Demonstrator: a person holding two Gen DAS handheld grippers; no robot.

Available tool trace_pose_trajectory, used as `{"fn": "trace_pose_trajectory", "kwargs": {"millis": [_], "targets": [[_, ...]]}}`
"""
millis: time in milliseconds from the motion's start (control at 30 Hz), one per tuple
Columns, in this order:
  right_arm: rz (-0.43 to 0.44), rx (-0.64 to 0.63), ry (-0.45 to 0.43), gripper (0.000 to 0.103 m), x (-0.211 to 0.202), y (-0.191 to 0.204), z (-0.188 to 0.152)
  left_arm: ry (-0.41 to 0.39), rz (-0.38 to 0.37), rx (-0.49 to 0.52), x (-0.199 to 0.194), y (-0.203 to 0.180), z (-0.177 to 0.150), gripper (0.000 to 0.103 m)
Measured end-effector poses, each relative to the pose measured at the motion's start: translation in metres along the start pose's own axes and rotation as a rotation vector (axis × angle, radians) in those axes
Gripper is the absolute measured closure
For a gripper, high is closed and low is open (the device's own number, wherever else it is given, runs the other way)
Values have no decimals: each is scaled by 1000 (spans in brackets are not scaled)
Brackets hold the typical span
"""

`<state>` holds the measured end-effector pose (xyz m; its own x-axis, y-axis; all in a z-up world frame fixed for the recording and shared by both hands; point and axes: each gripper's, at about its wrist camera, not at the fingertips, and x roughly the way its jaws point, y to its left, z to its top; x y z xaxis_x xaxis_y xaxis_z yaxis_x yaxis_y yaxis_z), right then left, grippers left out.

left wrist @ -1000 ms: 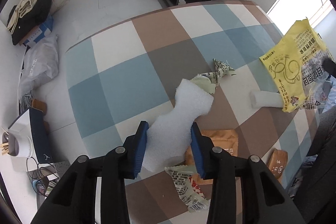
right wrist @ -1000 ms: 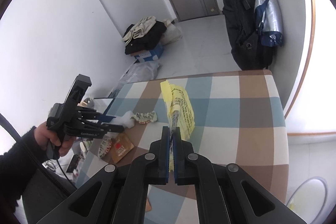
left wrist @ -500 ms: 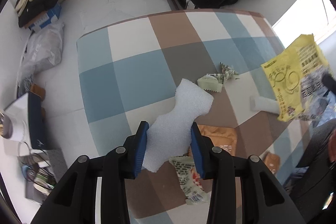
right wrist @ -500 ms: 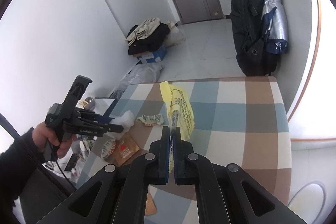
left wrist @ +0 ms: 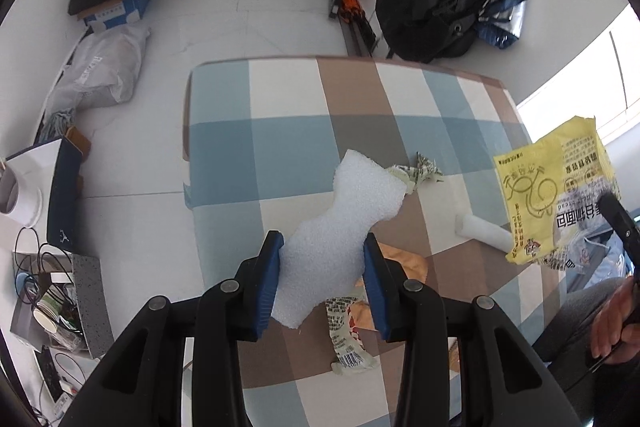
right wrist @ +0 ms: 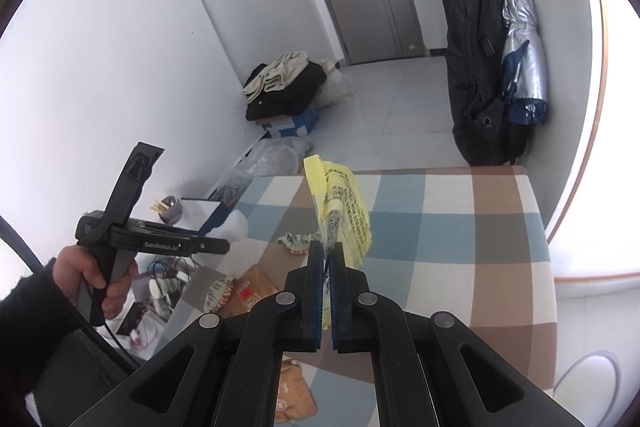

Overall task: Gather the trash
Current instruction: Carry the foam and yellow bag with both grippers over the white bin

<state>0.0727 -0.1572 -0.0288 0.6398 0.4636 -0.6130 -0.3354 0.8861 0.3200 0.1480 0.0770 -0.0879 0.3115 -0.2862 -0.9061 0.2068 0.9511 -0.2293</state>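
Foam sheet (left wrist: 340, 227) clamped in left tongs (left wrist: 322, 281), long axis pointing away; right tongs (right wrist: 327, 291) pinching yellow wrapper (right wrist: 340, 203) upright, above worktop (right wrist: 460, 227).

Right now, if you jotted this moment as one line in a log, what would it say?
left gripper: shut on white foam sheet | right gripper: shut on yellow wrapper | still on checked table: crumpled wrappers, white roll

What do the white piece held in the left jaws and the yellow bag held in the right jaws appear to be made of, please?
The white piece looks like soft foam sheet: matte, finely pebbled, with ragged cut edges. The yellow bag looks like thin printed plastic film, probably snack packaging: it is glossy, crinkled and hangs limp, with a serrated edge in the right wrist view.
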Motion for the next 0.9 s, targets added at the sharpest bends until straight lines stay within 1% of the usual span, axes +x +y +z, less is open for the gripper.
{"fn": "trace_pose_trajectory", "kwargs": {"millis": [100,167,333,400,433,467,533,600,667,733,900], "targets": [[-5,-1,-13,101,-6,7,-4,-69,-10,-16,-14,-3,-6,69],[-9,-4,-20,101,-10,12,-8,-100,-20,-21,-21,-6,-10,69],[-22,-12,-27,101,-17,21,-14,-196,19,-11,-42,-18,-23,69],[-23,-10,-34,101,-22,22,-15,-261,32,-23,-54,-23,-29,69],[-22,-6,-39,101,-25,23,-16,-282,34,-27,-58,-25,-33,69],[-22,-5,-41,101,-28,23,-17,-289,37,-21,-58,-27,-35,69],[-24,-9,-49,101,-35,25,-19,-304,72,-14,-61,-34,-40,69],[-23,3,-71,101,-45,24,-22,-313,43,-19,-65,-39,-46,69],[-11,33,-78,101,-53,22,-25,-332,43,-17,-70,-46,-52,69],[-16,45,-86,101,-61,23,-28,-357,25,-11,-77,-55,-59,69],[-18,24,-110,101,-83,30,-38,-399,-9,9,-92,-74,-72,69]]}}
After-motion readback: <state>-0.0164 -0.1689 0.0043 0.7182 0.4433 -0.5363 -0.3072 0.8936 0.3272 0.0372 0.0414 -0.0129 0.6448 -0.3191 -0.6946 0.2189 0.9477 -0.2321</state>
